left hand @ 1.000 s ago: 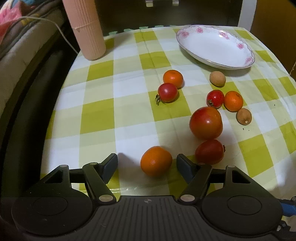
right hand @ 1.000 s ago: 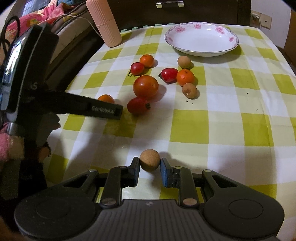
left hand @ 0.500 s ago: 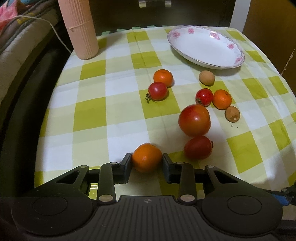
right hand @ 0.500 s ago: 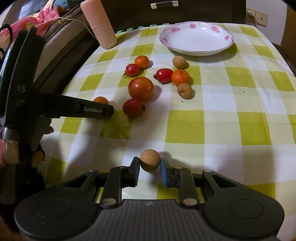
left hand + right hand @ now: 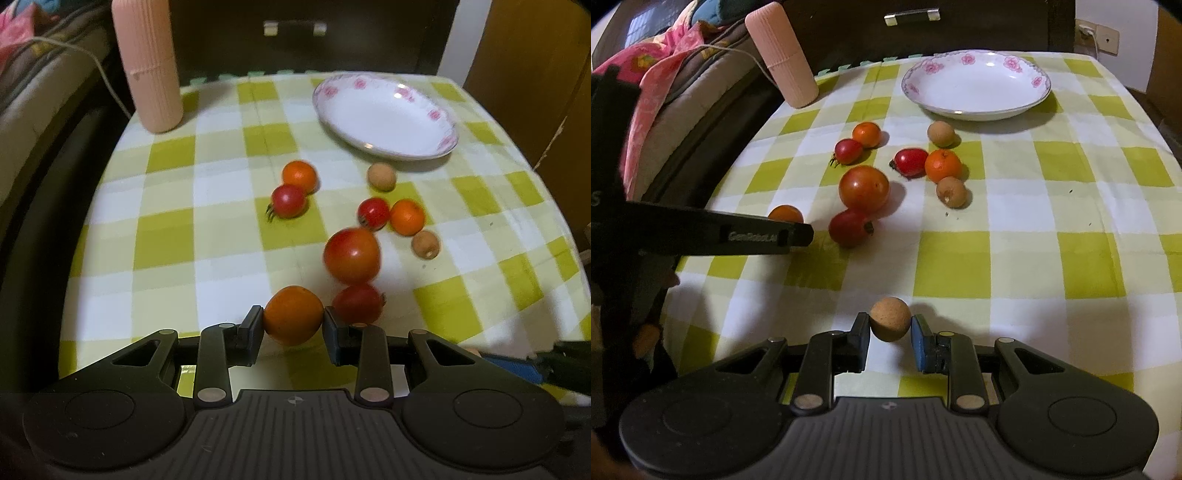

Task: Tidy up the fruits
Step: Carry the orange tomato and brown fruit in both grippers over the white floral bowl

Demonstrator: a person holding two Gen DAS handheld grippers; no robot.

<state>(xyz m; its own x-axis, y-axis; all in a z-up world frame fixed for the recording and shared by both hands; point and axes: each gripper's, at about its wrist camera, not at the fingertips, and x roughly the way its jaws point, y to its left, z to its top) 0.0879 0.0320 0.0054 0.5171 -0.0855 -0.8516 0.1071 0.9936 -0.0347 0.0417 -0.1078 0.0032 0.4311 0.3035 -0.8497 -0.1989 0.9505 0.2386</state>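
My left gripper [image 5: 293, 325] is shut on a small orange [image 5: 293, 314], and its pads press both sides of the fruit. My right gripper [image 5: 890, 326] is shut on a round brown longan [image 5: 889, 318] above the cloth. On the checked tablecloth lie a big tomato [image 5: 351, 254], a smaller red tomato [image 5: 357, 303], two cherry tomatoes [image 5: 289, 200] [image 5: 373, 212], two oranges [image 5: 300, 175] [image 5: 407, 217] and two longans [image 5: 382, 176] [image 5: 425, 243]. A white plate with pink flowers [image 5: 439, 118] stands empty at the back. In the right wrist view the left gripper [image 5: 798, 236] hides most of its orange [image 5: 785, 213].
A pink ribbed bottle [image 5: 147, 62] stands at the table's back left corner. A dark couch with bedding [image 5: 661, 85] borders the left edge. A dark drawer front [image 5: 912, 16] rises behind the table. Bare checked cloth [image 5: 1052, 240] fills the right side.
The left gripper's jaws closed onto the small orange, and it has risen a little with the fruit. The right gripper has stayed shut on the longan.
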